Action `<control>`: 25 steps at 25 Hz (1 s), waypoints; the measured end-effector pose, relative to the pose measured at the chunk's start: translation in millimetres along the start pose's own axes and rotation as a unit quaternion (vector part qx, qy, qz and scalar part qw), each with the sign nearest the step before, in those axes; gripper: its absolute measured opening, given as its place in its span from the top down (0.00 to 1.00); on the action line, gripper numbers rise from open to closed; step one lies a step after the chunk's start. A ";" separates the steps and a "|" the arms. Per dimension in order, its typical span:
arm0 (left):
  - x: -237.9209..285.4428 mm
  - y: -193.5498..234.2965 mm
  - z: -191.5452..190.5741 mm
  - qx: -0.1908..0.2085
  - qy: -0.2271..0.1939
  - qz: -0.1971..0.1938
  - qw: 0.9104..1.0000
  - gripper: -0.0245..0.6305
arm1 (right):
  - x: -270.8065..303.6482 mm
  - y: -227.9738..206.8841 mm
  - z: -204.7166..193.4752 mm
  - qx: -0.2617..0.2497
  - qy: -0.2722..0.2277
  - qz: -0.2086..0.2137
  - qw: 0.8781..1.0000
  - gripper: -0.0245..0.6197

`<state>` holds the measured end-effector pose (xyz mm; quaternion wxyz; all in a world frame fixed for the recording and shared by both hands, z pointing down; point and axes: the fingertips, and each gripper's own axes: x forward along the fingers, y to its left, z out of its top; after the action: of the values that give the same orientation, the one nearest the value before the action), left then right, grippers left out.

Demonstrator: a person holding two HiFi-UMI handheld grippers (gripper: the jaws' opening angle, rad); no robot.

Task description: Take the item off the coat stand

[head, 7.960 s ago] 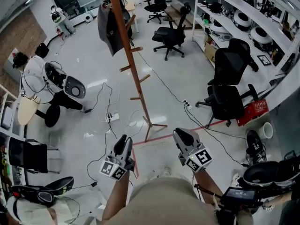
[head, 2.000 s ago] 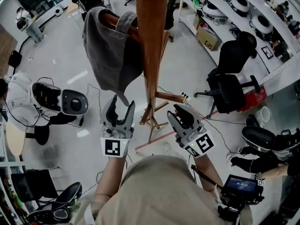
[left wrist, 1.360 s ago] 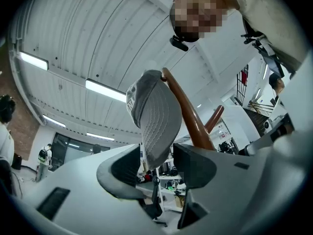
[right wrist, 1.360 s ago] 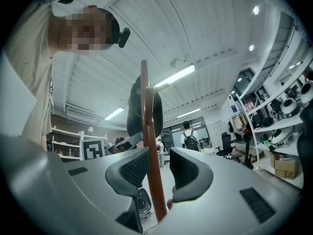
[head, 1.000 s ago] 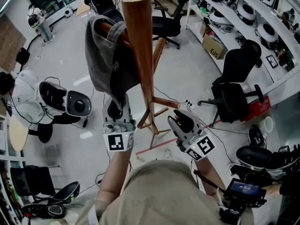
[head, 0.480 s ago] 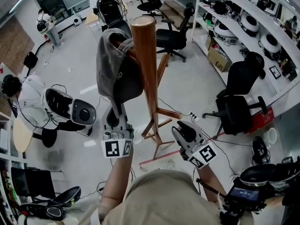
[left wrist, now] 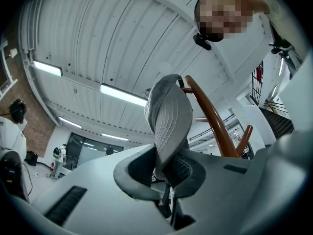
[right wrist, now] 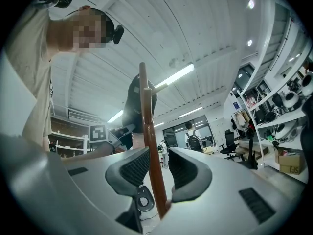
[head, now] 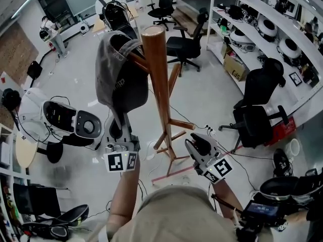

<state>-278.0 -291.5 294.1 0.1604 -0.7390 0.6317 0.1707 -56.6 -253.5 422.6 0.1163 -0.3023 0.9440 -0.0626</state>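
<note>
- Cap [head: 118, 79], grey, hangs on a peg [head: 135, 60] at 9 o'clock of the stand [head: 157, 84], just below the pole top.
- Left gripper [head: 117, 127] sits at the cap's 6 o'clock and points up at it.
- Its jaws have just been closing. They are now nearly together, and the pads pinch the cap's stitched brim.
- In the left gripper view the brim rises straight out of the jaws, and the peg curves away at 1 o'clock.
- Right gripper [head: 197, 144] is at 5 o'clock of the pole, apart from it.
- Its jaws are moderately wide and grip nothing. The pole shows through the gap, farther off and untouched.
- Chairs [head: 252, 120] stand at 3 o'clock of the stand.
</note>
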 end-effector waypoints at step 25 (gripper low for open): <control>19.0 37.1 2.8 -0.016 -0.003 0.024 1.000 0.91 | -11.4 -12.4 3.6 -0.011 0.000 -0.034 0.999 0.79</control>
<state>-312.1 -312.6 282.2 0.1460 -0.7258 0.6457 0.1867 -39.9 -257.0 423.6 0.1108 -0.3358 0.9337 -0.0566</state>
